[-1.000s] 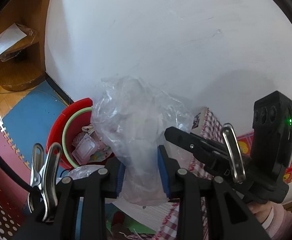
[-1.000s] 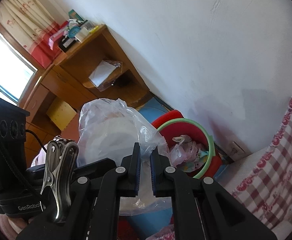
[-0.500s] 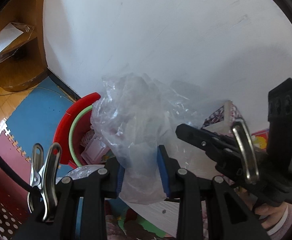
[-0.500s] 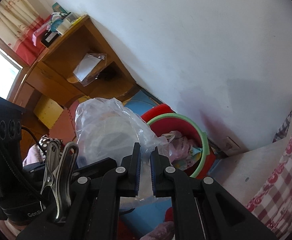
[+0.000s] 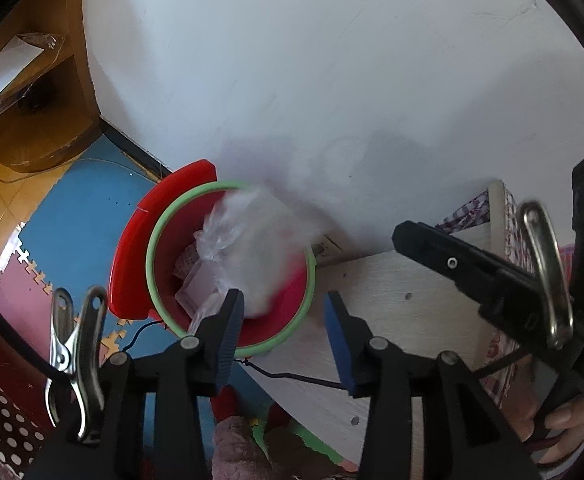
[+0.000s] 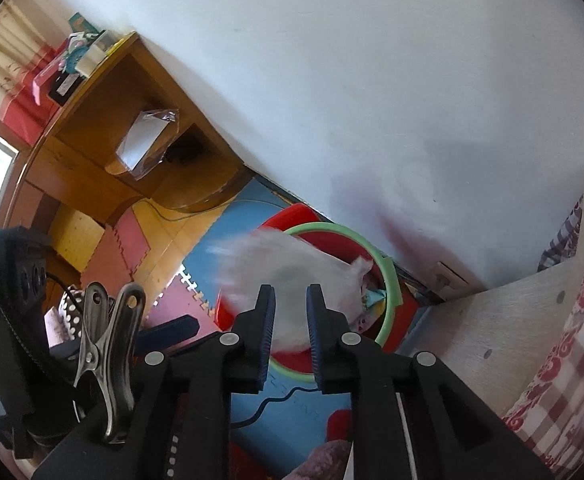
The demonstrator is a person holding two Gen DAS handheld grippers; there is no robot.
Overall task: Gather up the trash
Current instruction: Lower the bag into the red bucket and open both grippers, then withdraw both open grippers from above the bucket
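We have both grippers tilted steeply down over the red bin [image 5: 132,264], which stands on the floor against the white wall [image 5: 331,60], so that whatever we let go of falls straight into it. The clear plastic bag [image 5: 252,240] is blurred, at about twelve o'clock from our left gripper [image 5: 284,316], over the bin's mouth and inside its green rim [image 5: 152,240]. From the blur we judge it is dropping free.

The fingers [image 5: 228,320] of the left gripper are opening, parted to a moderate gap; the bag's lower edge shows close beside the left finger, but we see no pad pressing on it. The right gripper [image 6: 290,320] has its fingers opening too, a narrow gap, and the bag shows between and beyond them, apparently not pinched. It reaches in from three o'clock in the left view, gripped by a hand [image 5: 567,432].

By our count: one bin, with its red lid [image 5: 184,184] tipped back behind it at about ten o'clock of the rim; one plastic bag; some pale scraps [image 5: 196,280] already inside, too jumbled to number; two grippers. A black cable [image 5: 292,376] trails across the blue floor mat [image 5: 72,200] just below the bin. The bed [image 6: 511,320] edge stands at the bin's three o'clock.
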